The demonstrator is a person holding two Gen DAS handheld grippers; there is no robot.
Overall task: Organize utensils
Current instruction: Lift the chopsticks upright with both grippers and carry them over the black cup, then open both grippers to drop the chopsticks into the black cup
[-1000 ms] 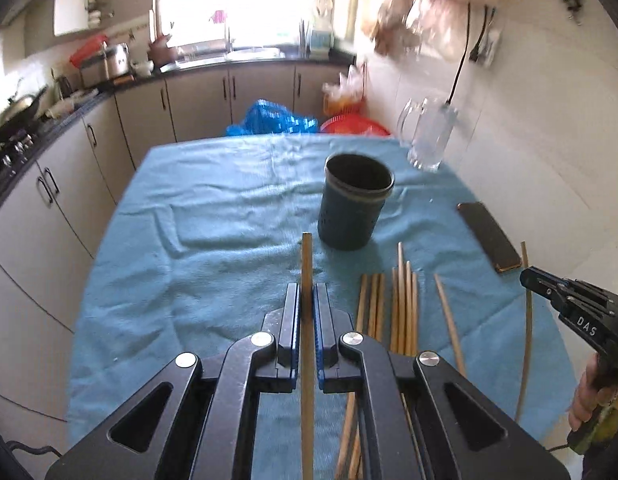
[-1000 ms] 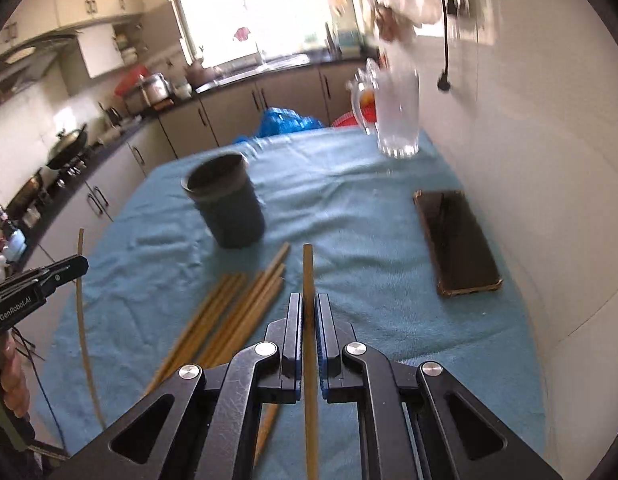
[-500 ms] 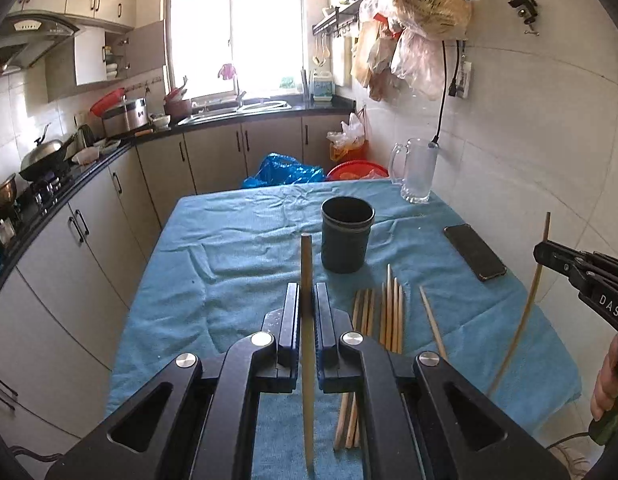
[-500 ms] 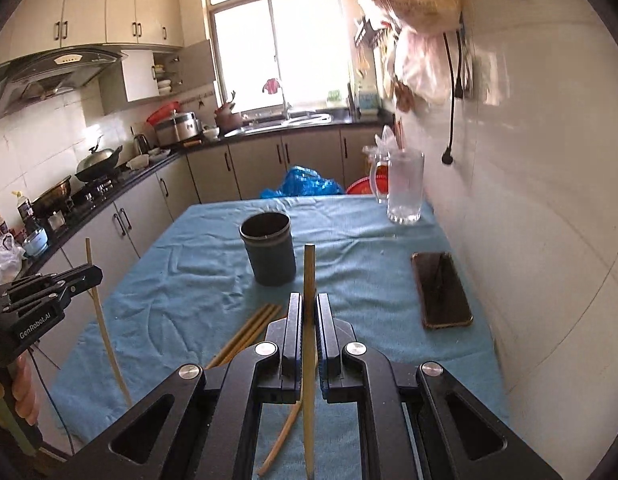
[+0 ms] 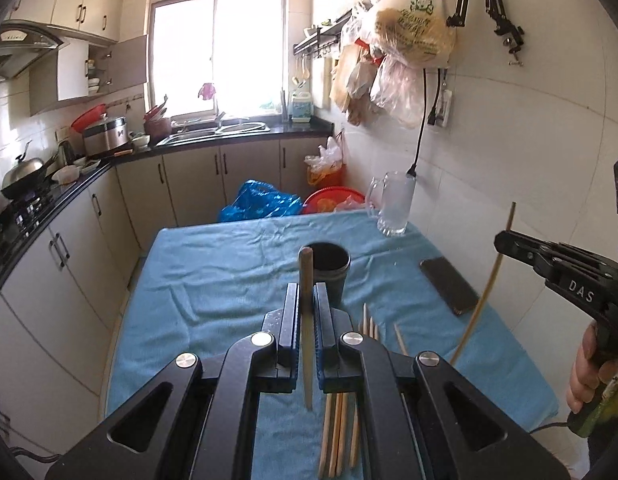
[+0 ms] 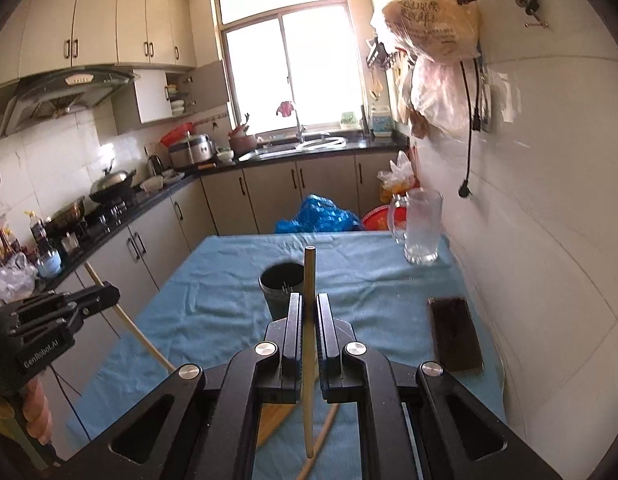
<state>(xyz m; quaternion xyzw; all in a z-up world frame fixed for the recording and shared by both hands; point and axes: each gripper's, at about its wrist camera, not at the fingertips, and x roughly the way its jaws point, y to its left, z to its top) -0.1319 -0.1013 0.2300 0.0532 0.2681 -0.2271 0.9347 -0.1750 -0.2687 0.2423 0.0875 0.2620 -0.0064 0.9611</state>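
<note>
Each gripper is closed on one chopstick: the left gripper (image 5: pixel 307 300) and the right gripper (image 6: pixel 309 308), both above the table (image 5: pixel 213 264). The dark cup (image 5: pixel 329 268) looks empty. More chopsticks (image 5: pixel 341 424) lie near, not yet collected.

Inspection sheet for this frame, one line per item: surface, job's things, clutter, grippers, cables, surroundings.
Surface: table under a wrinkled blue cloth.
Job's things: dark cup upright mid-table; loose chopsticks lying on the cloth near the front edge.
Clutter: phone flat by the wall; glass mug at the far corner.
Grippers: left gripper shut on a chopstick; right gripper shut on another chopstick.
Cables: black cord with plug hanging down the wall.
Surroundings: kitchen counter, sink, window, hanging bags.
</note>
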